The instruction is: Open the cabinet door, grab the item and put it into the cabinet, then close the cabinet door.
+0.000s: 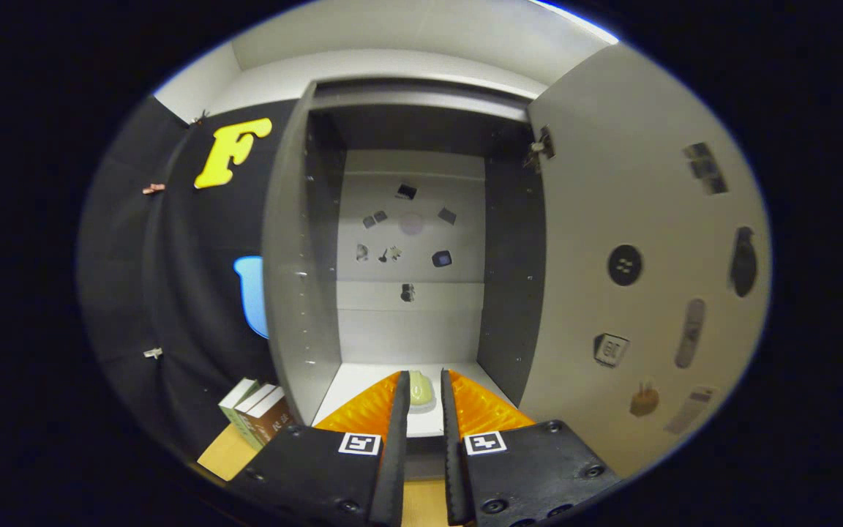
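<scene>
The grey cabinet (297,293) stands straight ahead with its door (634,241) swung wide to the right, its inner face turned toward me. Inside, the white floor (363,388) and the pale back wall (410,322) with small stickers are in view. A small pale yellow-green item (420,388) sits between the tips of my gripper (421,380), just over the front of the cabinet floor. The fingers stand close together with the item filling nearly all of the narrow gap, so the gripper looks shut on it.
Left of the cabinet, a few books (257,417) stand on a wooden surface (227,454) against the black cloth wall. The open door bounds the room on the right. The cabinet's dark side walls (513,278) narrow the opening.
</scene>
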{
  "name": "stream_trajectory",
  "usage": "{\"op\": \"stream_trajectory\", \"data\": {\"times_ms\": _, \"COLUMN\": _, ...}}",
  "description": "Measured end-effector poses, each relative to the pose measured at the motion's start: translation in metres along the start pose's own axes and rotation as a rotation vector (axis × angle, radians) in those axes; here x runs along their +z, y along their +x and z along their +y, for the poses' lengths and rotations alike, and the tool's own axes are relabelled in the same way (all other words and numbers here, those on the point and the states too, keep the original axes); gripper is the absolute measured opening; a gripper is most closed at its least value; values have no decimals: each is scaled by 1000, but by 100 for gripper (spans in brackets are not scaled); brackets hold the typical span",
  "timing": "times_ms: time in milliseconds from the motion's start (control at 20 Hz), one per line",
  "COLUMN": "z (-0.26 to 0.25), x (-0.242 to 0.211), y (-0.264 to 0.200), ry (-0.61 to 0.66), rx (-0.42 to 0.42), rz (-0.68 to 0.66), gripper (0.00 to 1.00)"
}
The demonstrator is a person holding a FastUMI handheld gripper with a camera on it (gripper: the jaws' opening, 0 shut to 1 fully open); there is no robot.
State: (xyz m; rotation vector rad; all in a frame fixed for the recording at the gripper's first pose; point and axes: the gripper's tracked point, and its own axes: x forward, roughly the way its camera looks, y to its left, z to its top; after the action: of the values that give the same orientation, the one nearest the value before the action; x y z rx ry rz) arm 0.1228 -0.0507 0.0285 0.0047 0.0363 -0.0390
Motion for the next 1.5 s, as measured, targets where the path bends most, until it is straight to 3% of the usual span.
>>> {"op": "stream_trajectory", "data": {"times_ms": 200, "z": -36, "x": -2, "y": -79, "ry": -6, "rx": -71, "rz": -9, "gripper": 27}}
{"op": "stream_trajectory", "data": {"times_ms": 650, "z": -157, "x": 25, "y": -204, "ry": 12, "rx": -248, "rz": -75, "gripper": 84}}
{"op": "stream_trajectory", "data": {"times_ms": 850, "z": -232, "x": 30, "y": -224, "ry": 65, "rx": -291, "rz": -85, "gripper": 88}}
{"op": "stream_trajectory", "data": {"times_ms": 1150, "z": -280, "x": 17, "y": -200, "ry": 32, "rx": -154, "rz": -66, "gripper": 95}}
{"op": "stream_trajectory", "data": {"times_ms": 1300, "z": -277, "x": 17, "y": -178, "ry": 33, "rx": -51, "rz": -65, "gripper": 96}}
{"op": "stream_trajectory", "data": {"times_ms": 1500, "z": -277, "x": 12, "y": -151, "ry": 58, "rx": 9, "rz": -45, "gripper": 96}}
